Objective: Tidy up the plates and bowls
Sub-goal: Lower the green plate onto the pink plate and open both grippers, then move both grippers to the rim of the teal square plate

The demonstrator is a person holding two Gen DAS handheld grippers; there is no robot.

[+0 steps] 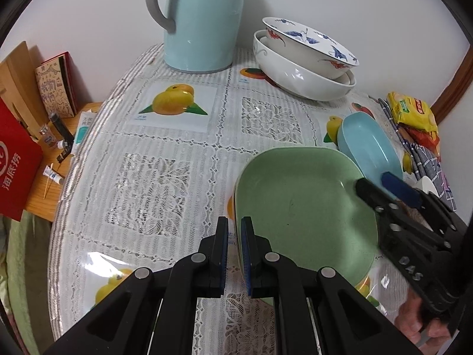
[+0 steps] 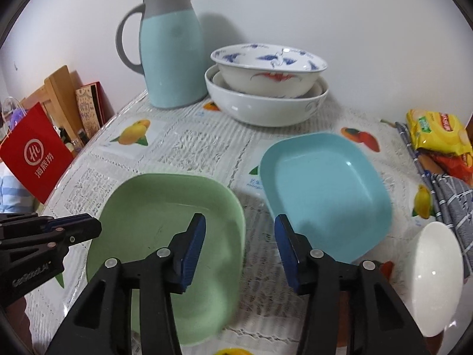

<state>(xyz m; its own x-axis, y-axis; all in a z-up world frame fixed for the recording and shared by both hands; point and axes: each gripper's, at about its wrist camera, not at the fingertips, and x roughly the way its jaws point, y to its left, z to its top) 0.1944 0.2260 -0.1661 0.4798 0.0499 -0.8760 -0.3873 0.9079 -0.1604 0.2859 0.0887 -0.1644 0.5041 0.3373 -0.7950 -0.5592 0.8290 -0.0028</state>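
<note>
While left gripper [image 1: 235, 254] clamps green plate [image 1: 304, 207], right gripper [image 2: 239, 248] parted, angled down

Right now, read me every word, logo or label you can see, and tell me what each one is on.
"海底捞", with a round logo above it: red bag.
"DAS": side of the right gripper.
Raised lettering on the left gripper: too blurred to read.
Hand-drawn characters on the book: not legible.
Small captions under the tablecloth fruit pictures: too small.
Snack packet print: blurred.
Tubes on the side table: too small.
</note>
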